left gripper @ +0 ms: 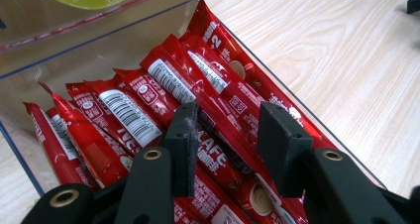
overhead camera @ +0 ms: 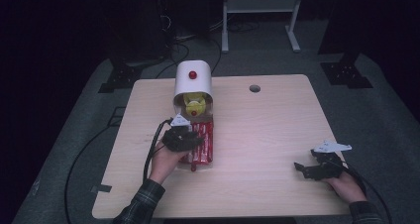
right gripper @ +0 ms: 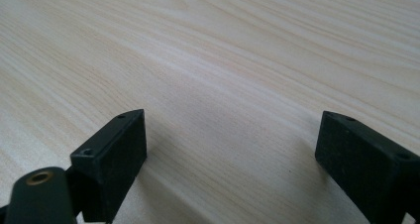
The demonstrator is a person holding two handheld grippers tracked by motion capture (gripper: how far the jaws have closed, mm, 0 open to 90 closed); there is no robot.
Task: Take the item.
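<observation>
High view: pale wooden table [overhead camera: 267,130]. White rounded dispenser with a red knob [overhead camera: 193,83] stands at back left, yellow-green pods [overhead camera: 193,104] in its open front. Clear plastic tray [overhead camera: 210,157] lies in front of it, packed with red foil stick sachets [overhead camera: 204,140]. Left gripper [overhead camera: 190,140] sits over the tray's left part, hand [overhead camera: 166,159] behind it. Right gripper [overhead camera: 303,168] rests on bare table near the right front edge, well apart from the tray.

Left gripper view: jaws point down into the tray, partly closed around one red sachet with white lettering [left gripper: 223,152] on top of the pile; pads close beside it, contact cannot be told, so not a sure grasp. Tray wall [left gripper: 307,120] runs at right.

Right gripper view: jaws spread wide, released, bare wood between them.
</observation>
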